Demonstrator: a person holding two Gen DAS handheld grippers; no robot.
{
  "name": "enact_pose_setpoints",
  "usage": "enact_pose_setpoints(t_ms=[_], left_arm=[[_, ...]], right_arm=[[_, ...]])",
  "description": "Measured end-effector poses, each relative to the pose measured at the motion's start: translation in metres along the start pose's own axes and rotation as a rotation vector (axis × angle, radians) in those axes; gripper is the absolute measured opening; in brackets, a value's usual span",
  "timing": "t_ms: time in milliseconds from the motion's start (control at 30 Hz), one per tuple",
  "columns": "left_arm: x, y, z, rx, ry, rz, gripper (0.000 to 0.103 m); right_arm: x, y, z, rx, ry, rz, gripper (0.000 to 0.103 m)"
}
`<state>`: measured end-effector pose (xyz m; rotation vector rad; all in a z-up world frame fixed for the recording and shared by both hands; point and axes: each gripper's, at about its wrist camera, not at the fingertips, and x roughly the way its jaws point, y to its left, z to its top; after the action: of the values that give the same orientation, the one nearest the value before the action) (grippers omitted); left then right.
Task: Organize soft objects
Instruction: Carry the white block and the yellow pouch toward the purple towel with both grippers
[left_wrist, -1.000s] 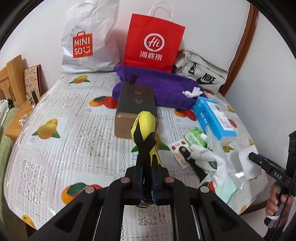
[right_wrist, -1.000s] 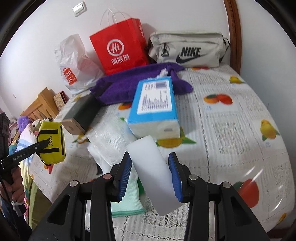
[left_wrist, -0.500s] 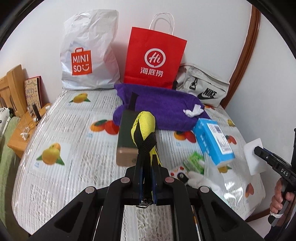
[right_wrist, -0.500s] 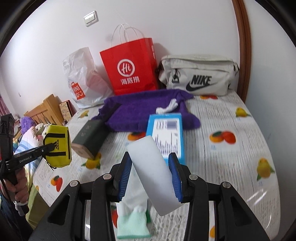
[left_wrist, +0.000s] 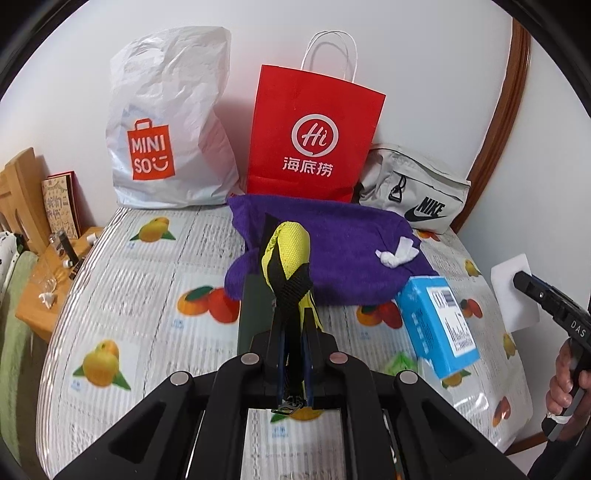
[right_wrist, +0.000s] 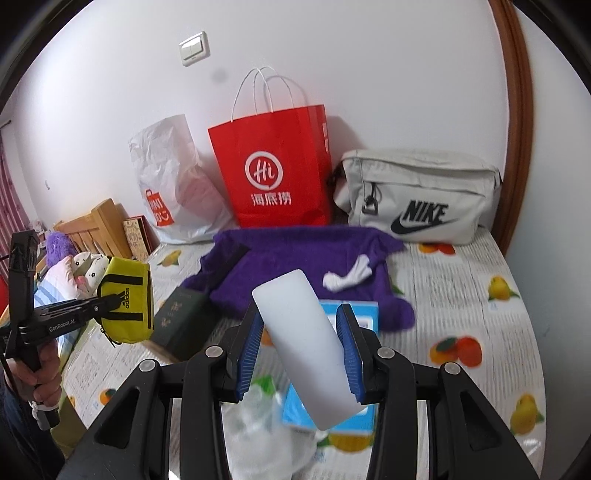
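Note:
My left gripper (left_wrist: 293, 332) is shut on a yellow and black Adidas pouch (left_wrist: 286, 254), held above the table; the pouch also shows in the right wrist view (right_wrist: 127, 299). My right gripper (right_wrist: 301, 328) is shut on a white sponge block (right_wrist: 304, 350), held tilted above the blue box; the sponge also shows in the left wrist view (left_wrist: 513, 295). A purple towel (left_wrist: 343, 251) lies at the back of the table with a small white sock (left_wrist: 397, 254) on it.
A fruit-print tablecloth (left_wrist: 129, 295) covers the table. A Miniso plastic bag (left_wrist: 166, 136), a red paper bag (left_wrist: 314, 136) and a grey Nike bag (left_wrist: 413, 192) stand against the wall. A dark green box (left_wrist: 255, 314) and a blue box (left_wrist: 439, 325) lie mid-table. A wooden bedside shelf (left_wrist: 40, 299) is left.
Both grippers have risen and drawn back from the table with their loads still held. More of the wall and the bags is now in view.

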<state>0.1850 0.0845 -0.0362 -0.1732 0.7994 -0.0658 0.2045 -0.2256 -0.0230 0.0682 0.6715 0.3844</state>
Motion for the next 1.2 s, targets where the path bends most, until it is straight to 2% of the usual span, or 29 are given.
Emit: enact_pose_setpoints(t_ms=[300,633,1200], left_arm=[[0.035,-0.001,0.033,-0.002,0.012,0.01,0.008],[0.083,0.011,0.059,-0.032,0.055,0.035,0.008],[0.151,0.004,0.092,-0.026,0.119,0.002,0.008]], right_arm=[[0.045,-0.013,0.032,-0.012,0.009,0.016,0.041],[0.103,-0.034,0.052,0.015,0.029,0.025,0.041],[0.184,-0.047,0.08,-0.032,0.107,-0.001,0.042]])
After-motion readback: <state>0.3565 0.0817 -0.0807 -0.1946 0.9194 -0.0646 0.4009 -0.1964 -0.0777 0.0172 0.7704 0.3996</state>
